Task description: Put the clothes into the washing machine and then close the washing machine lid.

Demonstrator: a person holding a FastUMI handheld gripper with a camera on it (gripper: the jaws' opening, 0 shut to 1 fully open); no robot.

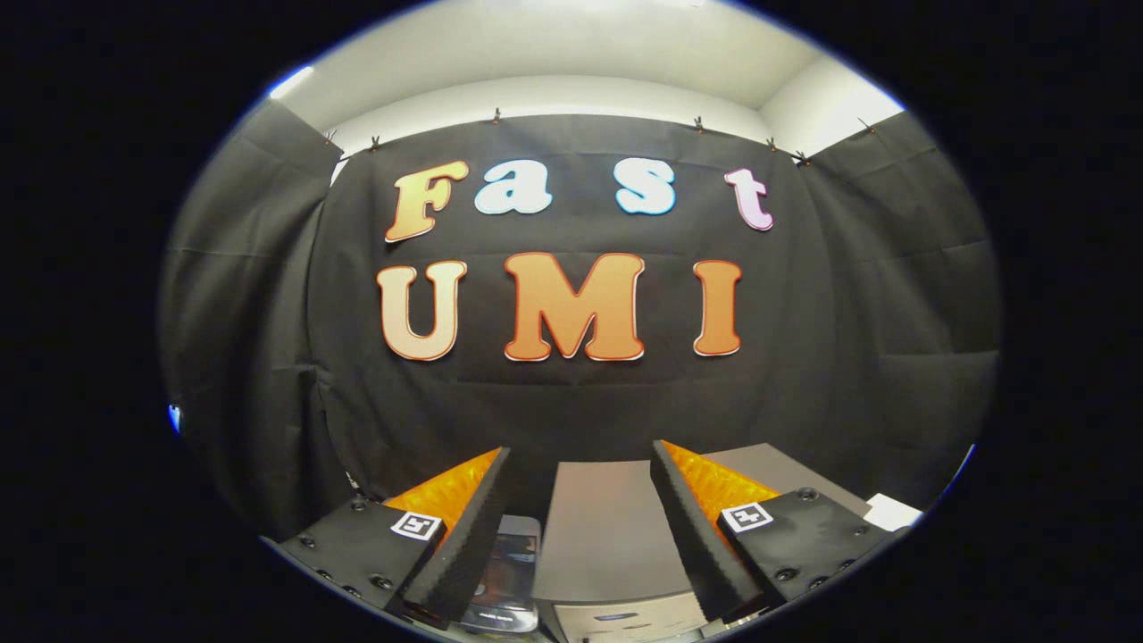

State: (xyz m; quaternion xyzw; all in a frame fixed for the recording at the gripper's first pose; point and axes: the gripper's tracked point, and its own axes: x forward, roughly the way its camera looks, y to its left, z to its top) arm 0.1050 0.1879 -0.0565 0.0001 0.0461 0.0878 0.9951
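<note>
While the gripper [580, 522] is held level and looks at the booth wall, its two fingers stand well apart with nothing between them, so the tongs are released and carry no load; low between and just beyond the fingers sits the washer [607, 536], a pale grey box whose flat lid [600, 513] lies near the right finger and runs away toward the far wall; below the lid a lighter front panel [625, 621] shows, too small to read; to the left of the lid, close by the left finger, a darker glossy patch [509, 572] may be an opening or a window, but I cannot tell which; at the far right a small white sheet [891, 512] lies on the grey top.

No clothes can be made out from this height, so where they lie I cannot say; likely they are lower, under the fingers' line of sight. By judgement, cloth will be light, limp and unbreakable; it will sag and trail from any single pinch, and a loose fold may slip free; best to bite a bunched ridge or thick fold near the middle of the heap, deep between the fingers, so less hangs down to snag on the rim. The lid looks stiff and smooth; it should be pushed or pinched at its free edge rather than its face.
</note>
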